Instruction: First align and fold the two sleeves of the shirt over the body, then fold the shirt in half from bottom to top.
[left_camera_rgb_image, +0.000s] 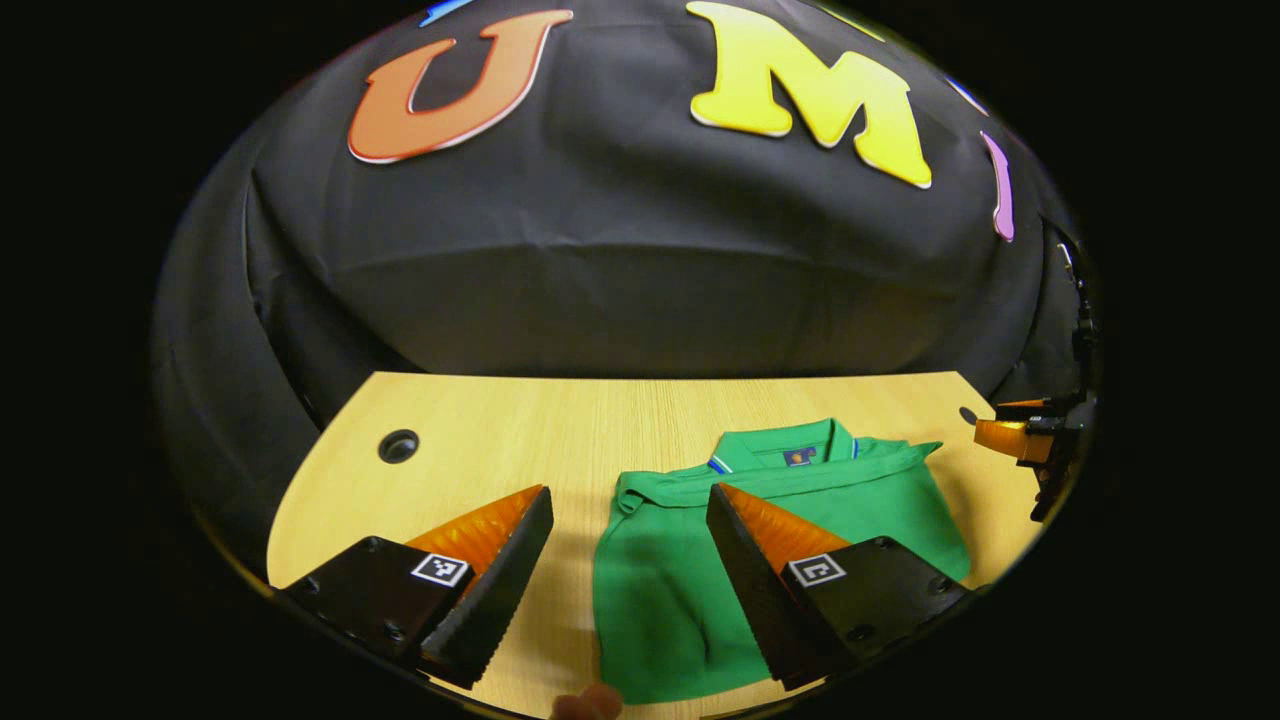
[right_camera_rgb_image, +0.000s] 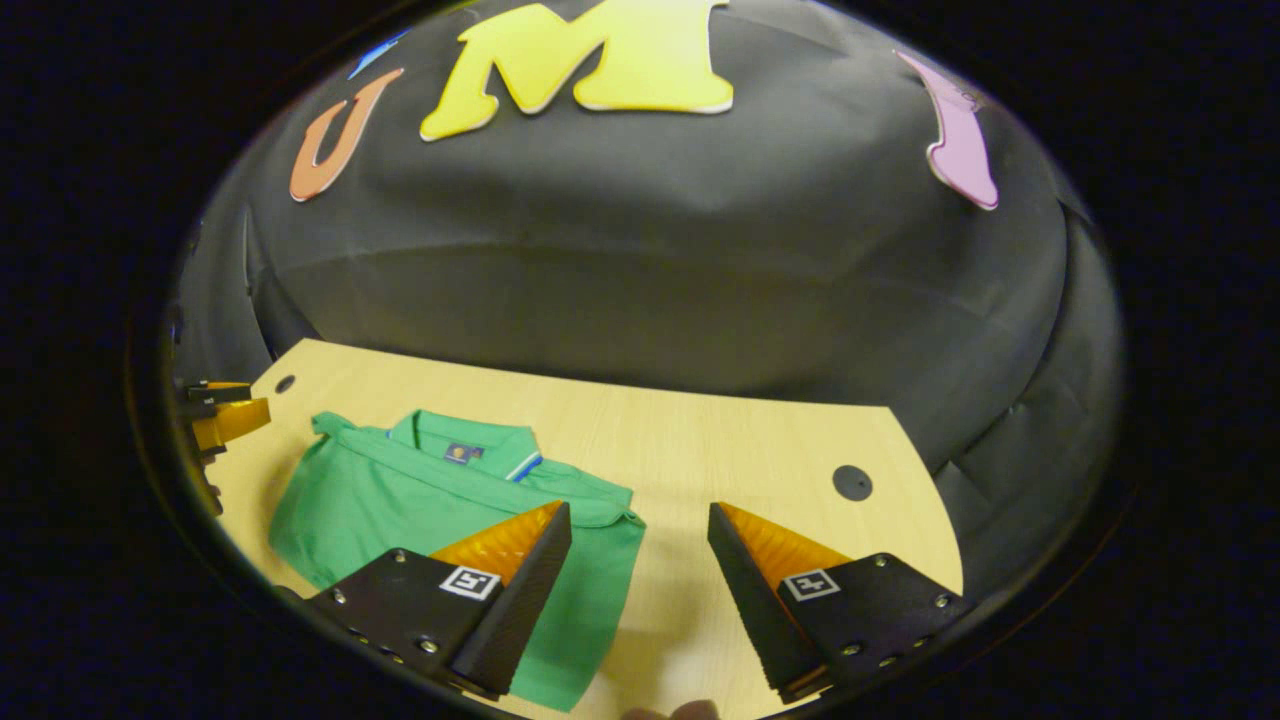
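Observation:
A green polo shirt (left_camera_rgb_image: 680, 570) lies folded into a compact block on the wooden table (left_camera_rgb_image: 520, 430), collar at the far side. My left gripper (left_camera_rgb_image: 630, 505) hovers open above the shirt's left edge, one finger over bare wood, the other over the cloth. In the right gripper view the same shirt (right_camera_rgb_image: 400, 500) lies to the left, and my right gripper (right_camera_rgb_image: 640, 520) stands open above its right edge, nothing between its fingers. Each gripper shows small at the rim of the other's view: the right gripper (left_camera_rgb_image: 1025, 435) and the left gripper (right_camera_rgb_image: 225, 415).
The table has a round cable hole (left_camera_rgb_image: 398, 446) at its far left and another cable hole (right_camera_rgb_image: 852, 483) at its far right. Black cloth walls close in behind and at both sides. A fingertip (left_camera_rgb_image: 590, 703) shows at the bottom edge.

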